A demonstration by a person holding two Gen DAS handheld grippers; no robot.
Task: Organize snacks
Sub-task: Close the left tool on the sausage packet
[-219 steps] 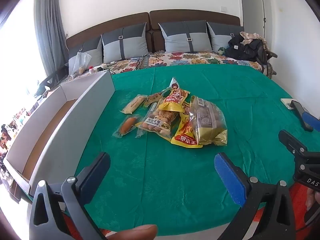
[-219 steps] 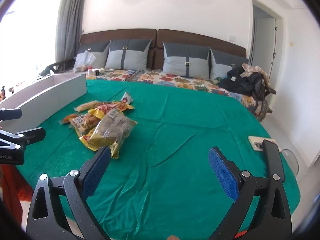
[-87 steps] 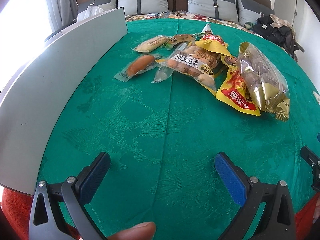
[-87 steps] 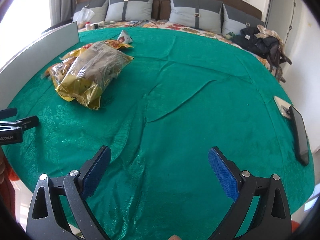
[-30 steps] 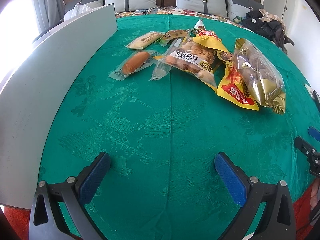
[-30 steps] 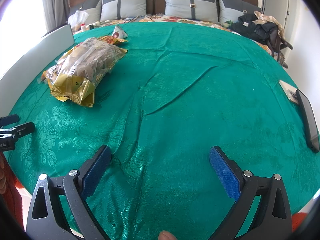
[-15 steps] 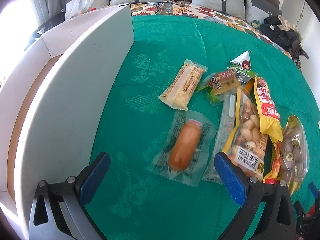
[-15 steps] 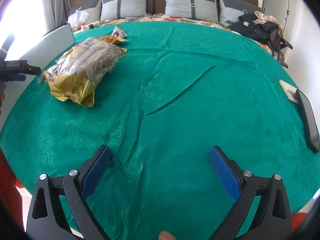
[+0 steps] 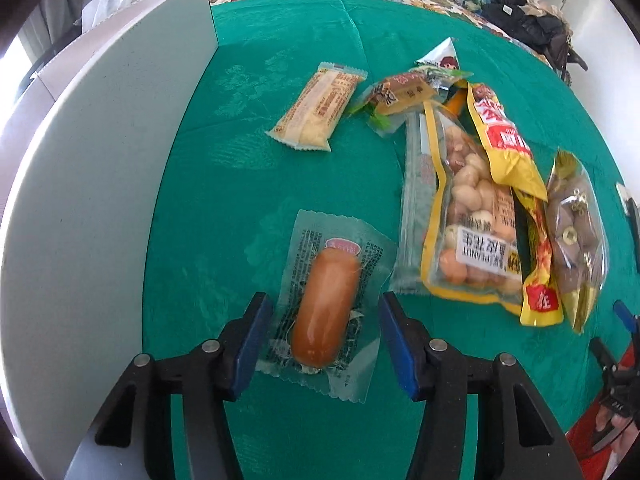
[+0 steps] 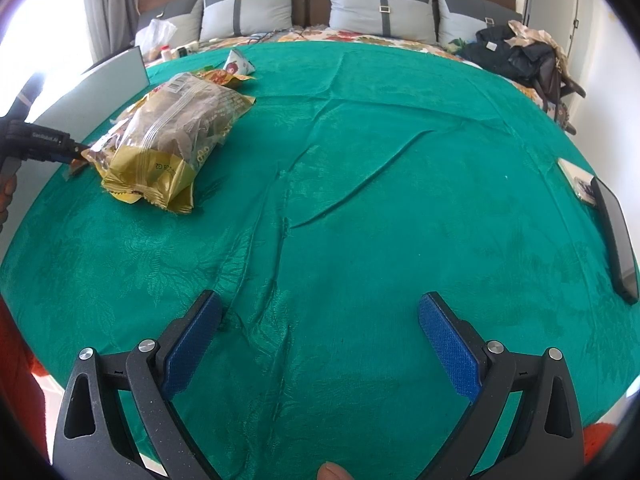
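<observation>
A sausage in a clear wrapper [image 9: 326,308] lies on the green cloth [image 9: 248,184]. My left gripper [image 9: 324,304] points down over it with the packet between its blue pads. Its jaws are closing; the pads are at the wrapper's edges and do not press the sausage. To the right lie a peanut bag [image 9: 468,232], a yellow-red pouch [image 9: 504,140] and a gold bag [image 9: 576,236]. Farther off are a pale bar packet [image 9: 318,108] and a small brown packet [image 9: 400,96]. My right gripper [image 10: 320,304] stands open over bare cloth, holding nothing.
A white box [image 9: 100,200] stands along the left side of the cloth, its tall wall close to my left gripper. A dark phone [image 10: 612,232] lies at the cloth's right edge. Pillows and dark bags [image 10: 516,56] sit behind.
My left gripper has moved forward from bare cloth to over the sausage packet, and its jaws have narrowed around it. The right gripper has stayed still.
</observation>
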